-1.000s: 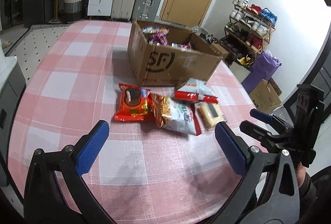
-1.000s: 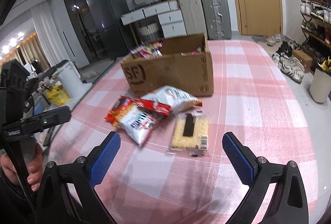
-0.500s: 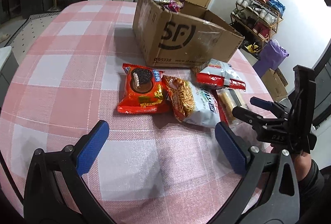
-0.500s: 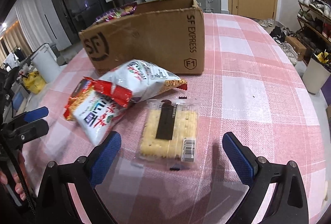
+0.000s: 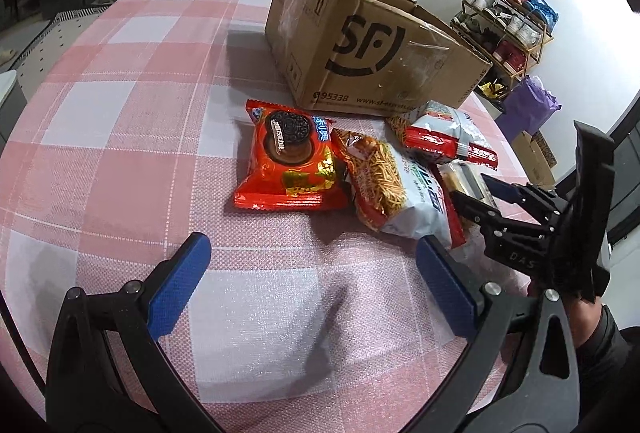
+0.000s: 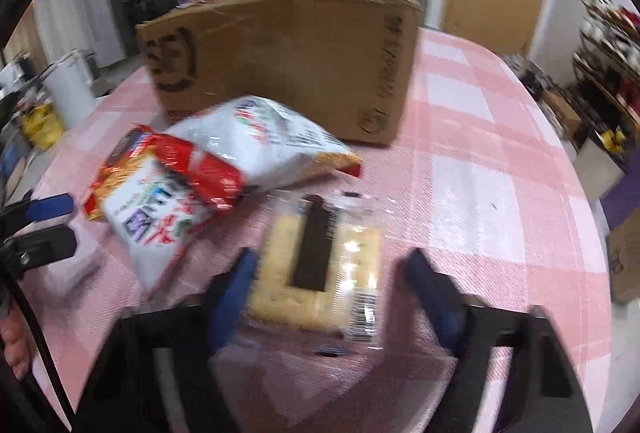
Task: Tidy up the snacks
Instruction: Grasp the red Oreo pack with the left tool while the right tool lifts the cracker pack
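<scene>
Right gripper (image 6: 330, 275): blue-padded jaws closing around the clear-wrapped cracker pack (image 6: 320, 273), pads not yet pressing it.
Left gripper (image 5: 308, 273): jaws spread wide, empty, above the pink checked tablecloth (image 5: 120, 153).
Snacks: red cookie packet (image 5: 290, 163), white noodle bag (image 5: 394, 193), beside the brown cardboard box (image 5: 372, 49).

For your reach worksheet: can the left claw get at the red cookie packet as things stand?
Probably yes. The left claw is open, with bare tablecloth between it and the red cookie packet, which lies flat.

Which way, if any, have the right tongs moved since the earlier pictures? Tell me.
Yes. The right tongs have come down and forward toward the cardboard box, now straddling the cracker packet, with their jaws closing.
</scene>
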The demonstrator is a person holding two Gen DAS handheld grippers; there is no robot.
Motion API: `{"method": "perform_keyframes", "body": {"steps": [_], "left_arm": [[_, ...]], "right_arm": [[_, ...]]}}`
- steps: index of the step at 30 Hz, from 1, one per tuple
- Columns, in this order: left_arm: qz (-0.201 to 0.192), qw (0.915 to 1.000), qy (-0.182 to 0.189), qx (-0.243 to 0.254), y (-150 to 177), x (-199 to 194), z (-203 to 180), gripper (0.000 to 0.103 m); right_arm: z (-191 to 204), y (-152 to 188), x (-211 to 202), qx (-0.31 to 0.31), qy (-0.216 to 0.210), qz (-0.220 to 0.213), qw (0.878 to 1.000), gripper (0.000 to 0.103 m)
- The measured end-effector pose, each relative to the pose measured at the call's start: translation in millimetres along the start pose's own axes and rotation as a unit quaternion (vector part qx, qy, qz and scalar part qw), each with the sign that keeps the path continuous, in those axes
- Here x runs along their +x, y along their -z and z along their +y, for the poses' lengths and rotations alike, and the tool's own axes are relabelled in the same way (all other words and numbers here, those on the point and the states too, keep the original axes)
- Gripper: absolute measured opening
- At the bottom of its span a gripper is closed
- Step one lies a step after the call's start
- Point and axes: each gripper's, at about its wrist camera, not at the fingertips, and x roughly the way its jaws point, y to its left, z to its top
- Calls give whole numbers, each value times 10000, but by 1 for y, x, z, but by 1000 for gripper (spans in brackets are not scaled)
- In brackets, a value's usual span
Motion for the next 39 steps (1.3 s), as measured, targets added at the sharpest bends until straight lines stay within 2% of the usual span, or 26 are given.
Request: {"method": "perform_keyframes", "body": {"steps": [3,15,24,31,37,39], "left_arm": [[-1,10000,2,-32,-1,2,2,102],[-87,9999,-59,-37,4,-8,-4,102],[-67,9998,-169,17,4,-15,-6,102],[-47,9988,-470,-97,-9,-10,1,102],[-9,9975,-635,-306,-30,5,15,102],[29,9973,-591,-429,-38,12,21,102]], "right_arm": [[2,2,-4,-117,9,-21,9999,58],[-25,3,-24,443,-548,-280,9971,58],[-33,22,-44,768,-775,-443,9930,58],[-44,28,-52,896,-953,-588,9897,58],[-49,30,-50,912,-1100,-581,9880,58],[-50,30,-48,912,-1118,-573,9879,58]]}}
